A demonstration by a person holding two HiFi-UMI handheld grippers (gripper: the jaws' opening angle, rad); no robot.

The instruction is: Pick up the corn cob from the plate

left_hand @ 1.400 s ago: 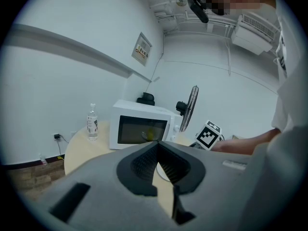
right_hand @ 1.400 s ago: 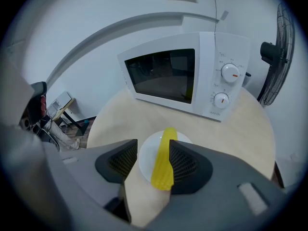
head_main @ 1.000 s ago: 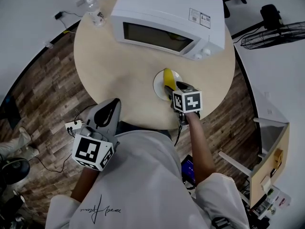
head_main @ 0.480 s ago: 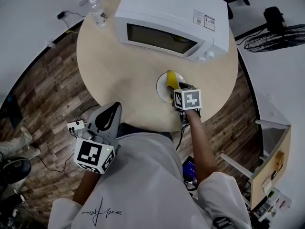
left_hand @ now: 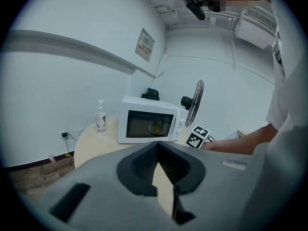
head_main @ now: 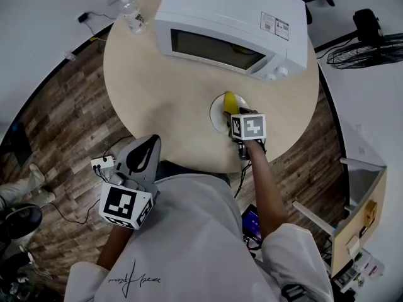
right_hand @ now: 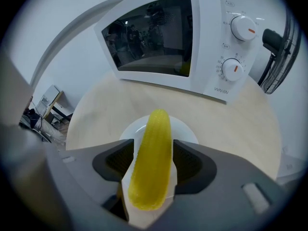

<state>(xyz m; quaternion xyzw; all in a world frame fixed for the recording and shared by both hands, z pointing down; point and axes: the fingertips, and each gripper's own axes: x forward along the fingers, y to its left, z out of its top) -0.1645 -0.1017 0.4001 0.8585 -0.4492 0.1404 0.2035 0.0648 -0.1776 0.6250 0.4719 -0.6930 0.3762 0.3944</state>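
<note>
Now the right tongs straddle the corn cob on its plate, just in front of the microwave.
Their jaws have just been opening and stand apart, not clamping the cob; the left tongs, tips together and empty, sit well apart from the microwave.

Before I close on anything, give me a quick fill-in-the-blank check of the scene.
1. The yellow thing between the right gripper's open jaws is a ____.
2. It lies on a small white ____.
3. On the round table, the white appliance with two knobs is a ____.
4. At the table's far left edge stands a clear water ____.

Missing words: corn cob; plate; microwave; bottle.

Note: the right gripper's jaws have just been opening, with the cob between them.
</note>
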